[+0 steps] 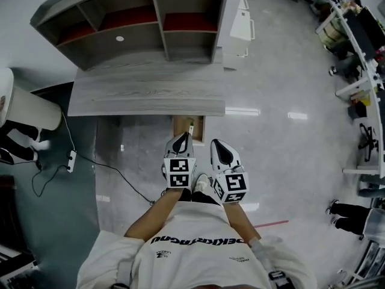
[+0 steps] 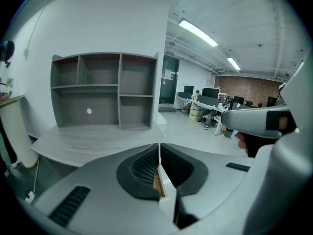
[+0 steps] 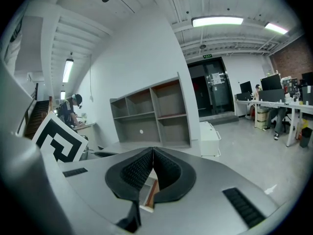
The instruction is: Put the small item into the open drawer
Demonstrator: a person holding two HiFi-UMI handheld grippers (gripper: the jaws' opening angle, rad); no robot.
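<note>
In the head view an open wooden drawer [image 1: 180,125] juts out from under the grey desk [image 1: 144,95]. A small pale item [image 1: 191,129] lies in it near the right side. My left gripper [image 1: 182,138] hovers just in front of the drawer, its tip close to the item. In the left gripper view its jaws [image 2: 159,148] meet at the tips with nothing seen between them. My right gripper [image 1: 220,144] is beside it, a little to the right of the drawer. In its own view the right gripper [image 3: 153,151] is shut and empty.
A grey shelf unit [image 1: 138,23] stands on the desk. A white low cabinet [image 1: 242,23] is to its right. A power strip with a cable [image 1: 71,159] lies on the floor at left, by a white chair [image 1: 24,110]. Office desks [image 1: 361,41] line the right.
</note>
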